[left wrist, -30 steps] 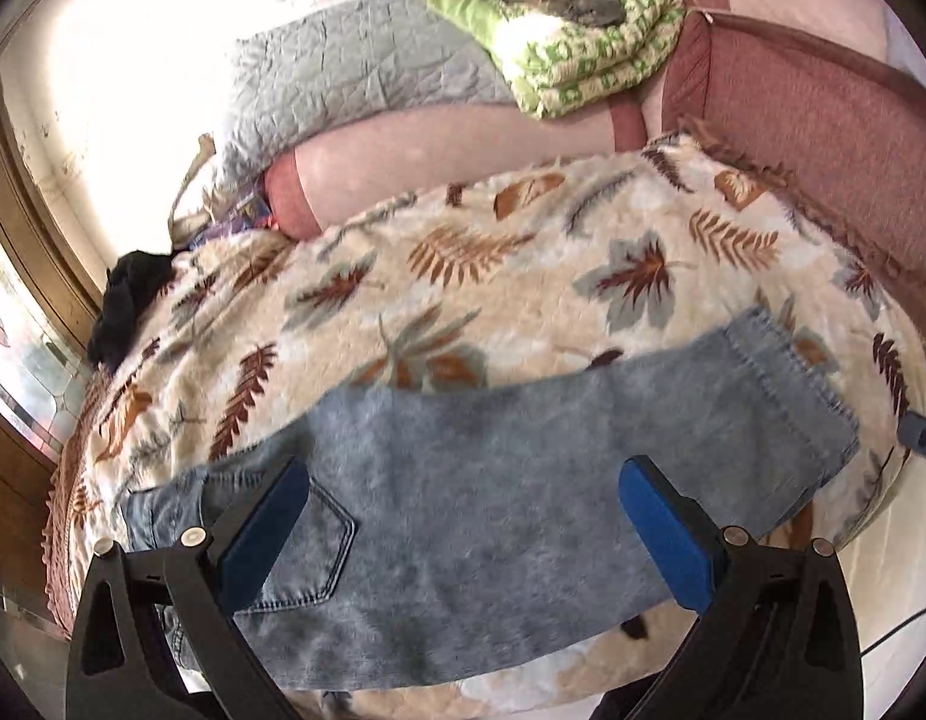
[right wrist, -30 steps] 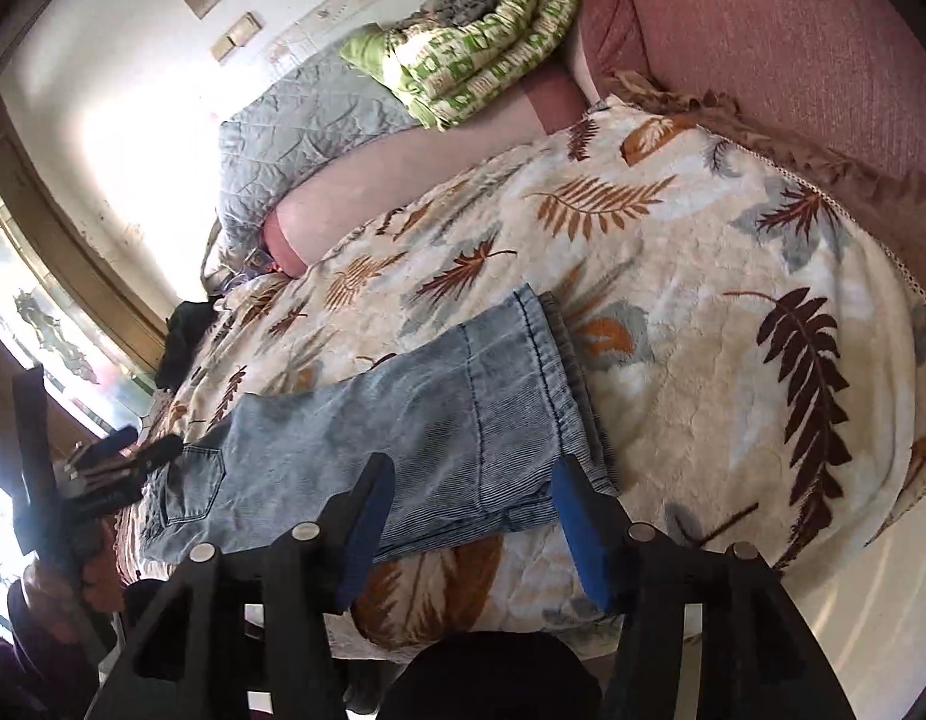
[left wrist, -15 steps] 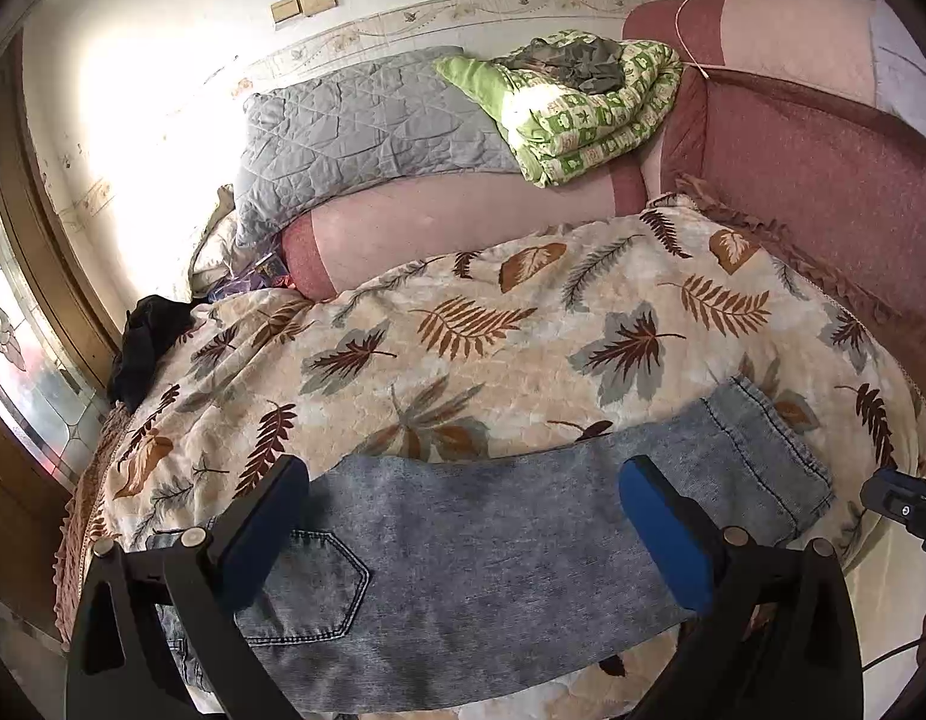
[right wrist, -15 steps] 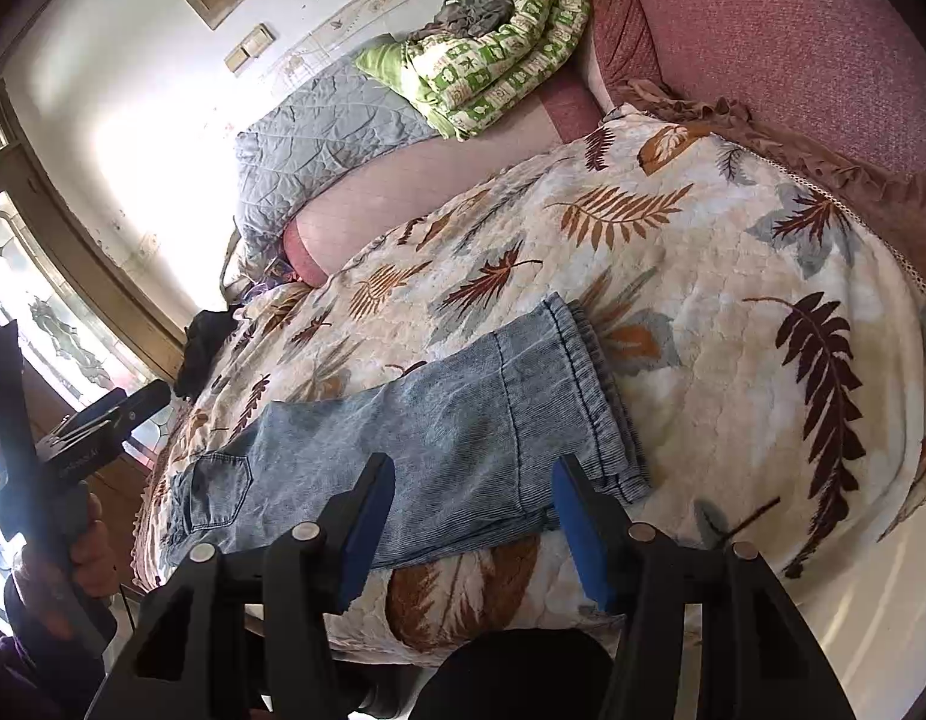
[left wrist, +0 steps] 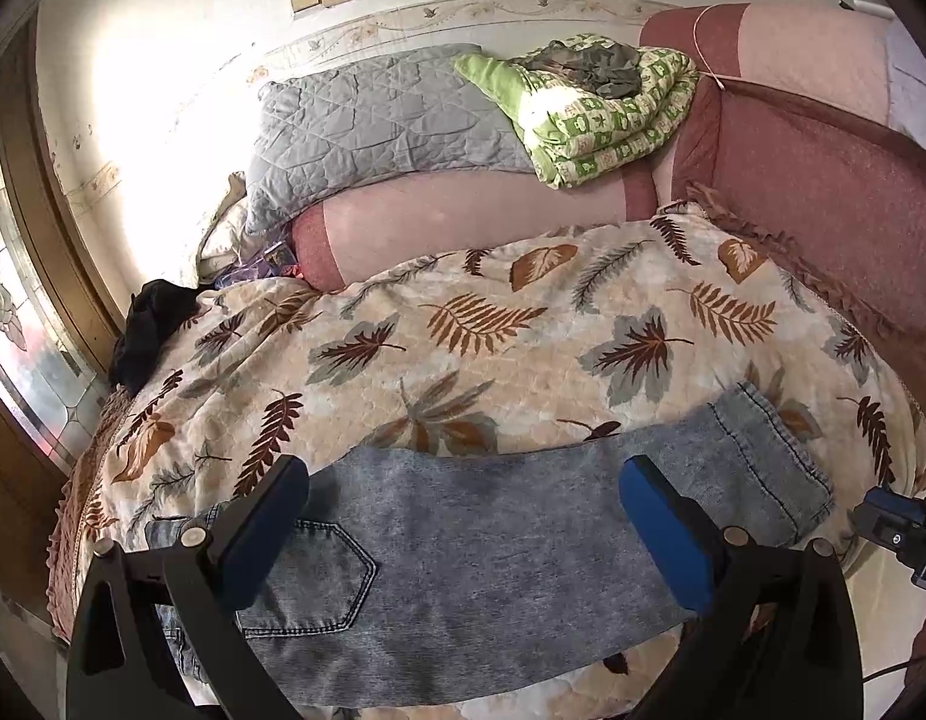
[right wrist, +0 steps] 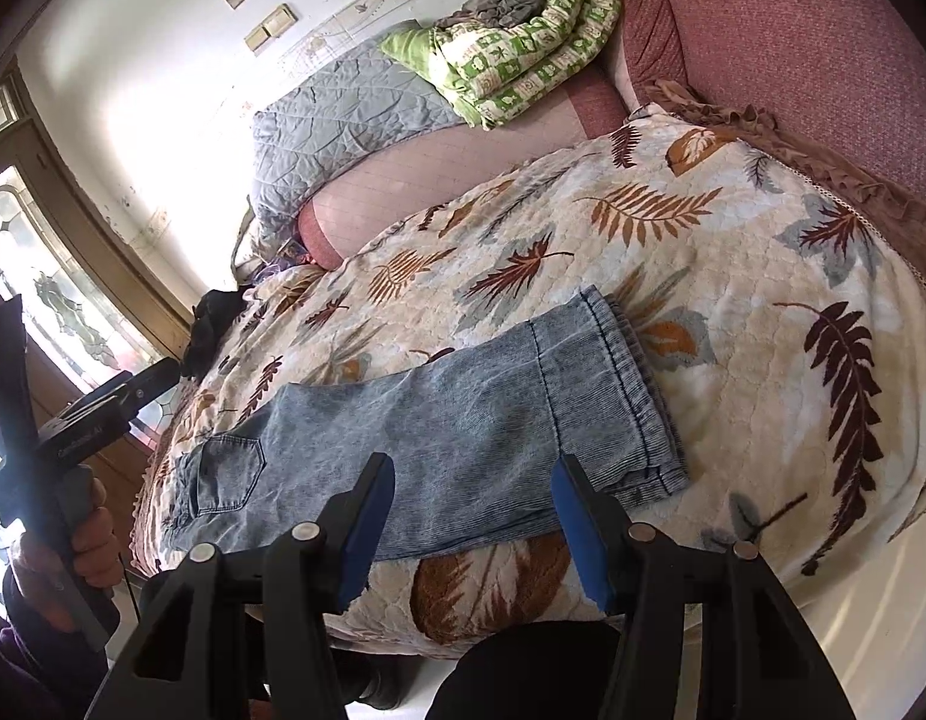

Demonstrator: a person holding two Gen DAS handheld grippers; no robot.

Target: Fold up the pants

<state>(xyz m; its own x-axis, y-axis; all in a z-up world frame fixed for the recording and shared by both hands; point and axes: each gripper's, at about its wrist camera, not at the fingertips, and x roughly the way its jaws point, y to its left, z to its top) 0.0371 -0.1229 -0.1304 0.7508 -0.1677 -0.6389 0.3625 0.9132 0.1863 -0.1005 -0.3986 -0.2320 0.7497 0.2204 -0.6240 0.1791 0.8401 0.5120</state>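
Grey-blue denim pants (left wrist: 487, 552) lie flat along the near edge of the leaf-print bed, leg on leg, back pocket at the left, hems at the right. They also show in the right wrist view (right wrist: 457, 432). My left gripper (left wrist: 463, 531) is open and empty, held above the pants' middle. My right gripper (right wrist: 472, 525) is open and empty, above the near edge of the legs. The left gripper also shows at the left in the right wrist view (right wrist: 109, 402); the right one shows at the right edge of the left wrist view (left wrist: 901, 525).
The leaf-print bedspread (left wrist: 493, 330) covers the bed. A pink bolster (left wrist: 475, 222), a grey pillow (left wrist: 373, 126) and a folded green quilt (left wrist: 601, 114) lie at the back. A dark garment (left wrist: 151, 324) sits at the left. A reddish headboard (right wrist: 811, 54) is at the right.
Both grippers have drawn back and risen from the pants, which now look smaller and lower in view. The pants lie still. Both grippers stay open.
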